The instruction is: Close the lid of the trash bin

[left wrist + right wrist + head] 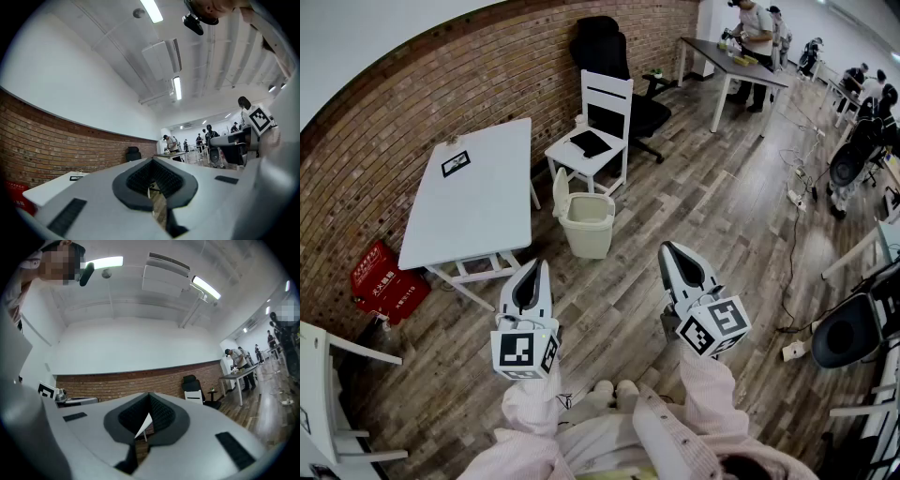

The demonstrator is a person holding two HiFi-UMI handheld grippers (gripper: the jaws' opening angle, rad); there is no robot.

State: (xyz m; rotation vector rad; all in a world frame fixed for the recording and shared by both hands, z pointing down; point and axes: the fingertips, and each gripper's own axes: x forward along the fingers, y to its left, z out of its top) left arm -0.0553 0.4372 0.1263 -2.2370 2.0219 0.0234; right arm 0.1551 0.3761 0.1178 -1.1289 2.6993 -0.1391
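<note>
The trash bin (587,228) stands on the wooden floor (722,206), just beside the near corner of the white worktop (478,197) and in front of a white chair (602,122). Its lid (561,195) is up, standing on edge at the bin's left side. From above, the lid shows as little more than a pale strip, and the hinge cannot be made out. The inside of the bin looks pale and bare, though it is too small to be sure.

Only the head view shows the bin at all. Both gripper views look out level across the room and take in the brick wall (140,379), the ceiling lights and people at a far table.

The left hand-held gripper (540,269) is clenched with nothing in it, its jaws meeting at the tip in its own view. Through the small opening between the pads a sliver of floor and something white shows, perhaps a chair leg. The right hand-held gripper (669,249) is likewise clenched and empty, with a white wedge visible through the opening between its pads. Both hang well short of the bin, one to each side, pointing roughly towards it.

The left gripper view catches the other gripper's marker cube at its right edge, which the right gripper view cannot show. A red box (386,279) sits by the wall, partly hidden behind the worktop's edge.
</note>
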